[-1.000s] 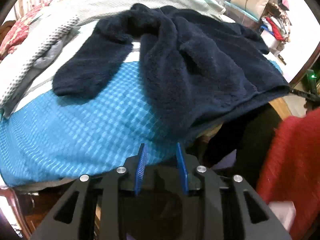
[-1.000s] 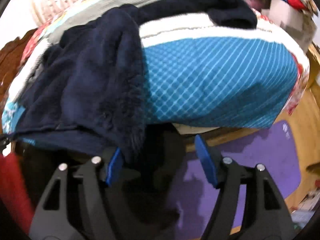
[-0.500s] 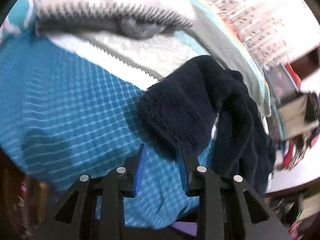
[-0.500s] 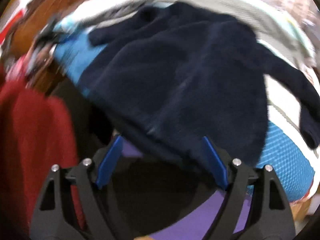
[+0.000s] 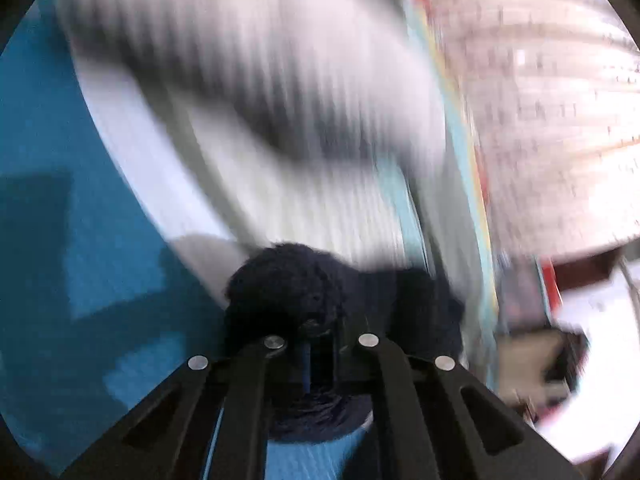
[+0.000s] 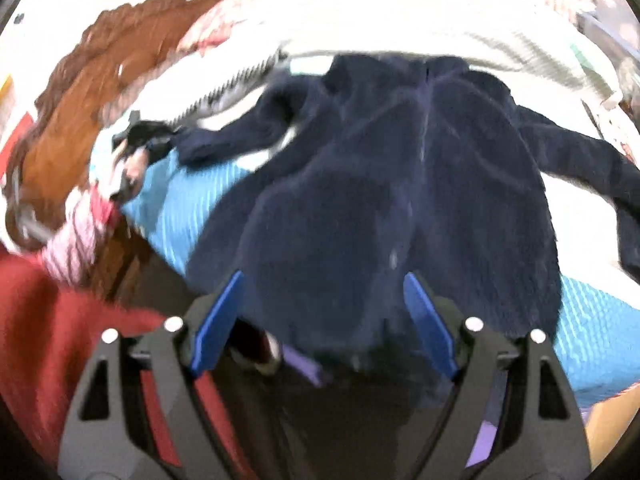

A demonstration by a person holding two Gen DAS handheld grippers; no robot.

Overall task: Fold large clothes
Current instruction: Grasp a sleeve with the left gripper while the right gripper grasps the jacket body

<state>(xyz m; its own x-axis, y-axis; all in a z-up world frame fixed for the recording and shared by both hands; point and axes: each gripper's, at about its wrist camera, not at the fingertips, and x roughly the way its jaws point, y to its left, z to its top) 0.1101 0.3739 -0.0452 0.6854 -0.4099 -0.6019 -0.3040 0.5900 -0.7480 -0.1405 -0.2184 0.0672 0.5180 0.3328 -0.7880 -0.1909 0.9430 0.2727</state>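
Left tongs (image 5: pixel 318 354) clamped tight, right tongs (image 6: pixel 324 320) spread wide

Bed covering: blue quilt (image 6: pixel 192 204) with a pale diamond-stitch pattern, lower left and lower right in right wrist view; also fills the left side of the left wrist view (image 5: pixel 60 200), heavily motion-blurred there.

White bedding with a dark zigzag edge (image 6: pixel 228 88) lies beyond the quilt; blurred to streaks in the left wrist view (image 5: pixel 248 92).

Carved brown wooden bed frame (image 6: pixel 80 112), upper left.

Red fleecy fabric (image 6: pixel 44 320), lower left corner.

Purple mat (image 6: pixel 486 440) on the floor, seen in slivers at bottom.

Pale patterned fabric (image 5: pixel 552 100), upper right, too blurred to identify.
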